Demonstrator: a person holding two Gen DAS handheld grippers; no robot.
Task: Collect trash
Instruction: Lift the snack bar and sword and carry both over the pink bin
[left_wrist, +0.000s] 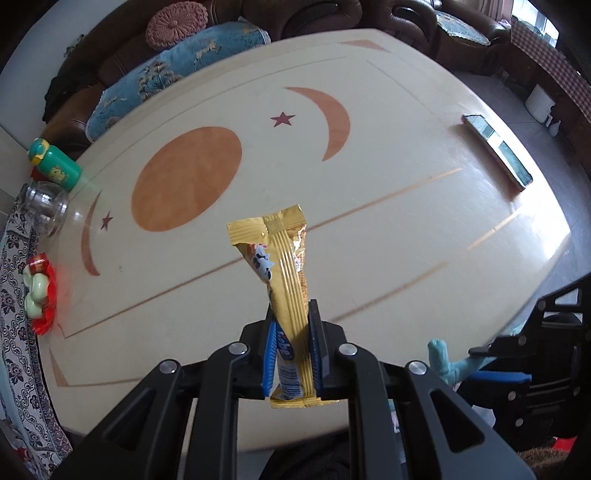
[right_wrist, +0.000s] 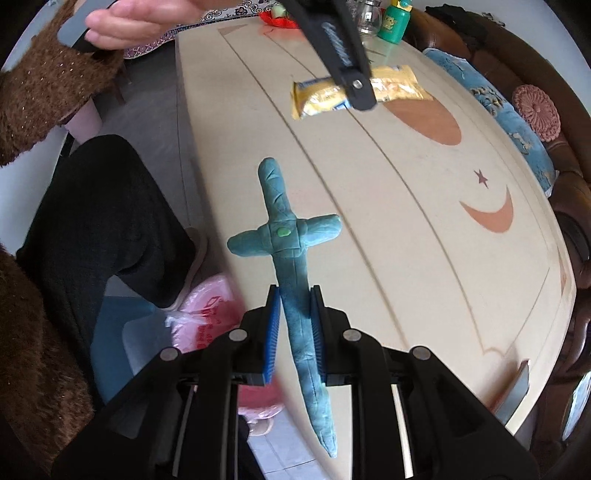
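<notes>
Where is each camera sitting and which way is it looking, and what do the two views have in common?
Left wrist view: sits on the left gripper, looks steeply down over the table; its fingers clamp a yellow wrapper; no hand or sleeve shows.
Right wrist view: sits on the right gripper, looks down across the table edge; it clamps a blue plush sword; a hand, a brown fuzzy sleeve and a dark-clothed leg show.
Shared: table, wrapper, sword, green bottle, glass jar.

Wrapper (left_wrist: 284, 295) above the table (left_wrist: 406, 147), bottle (left_wrist: 55, 166) at its left edge
</notes>
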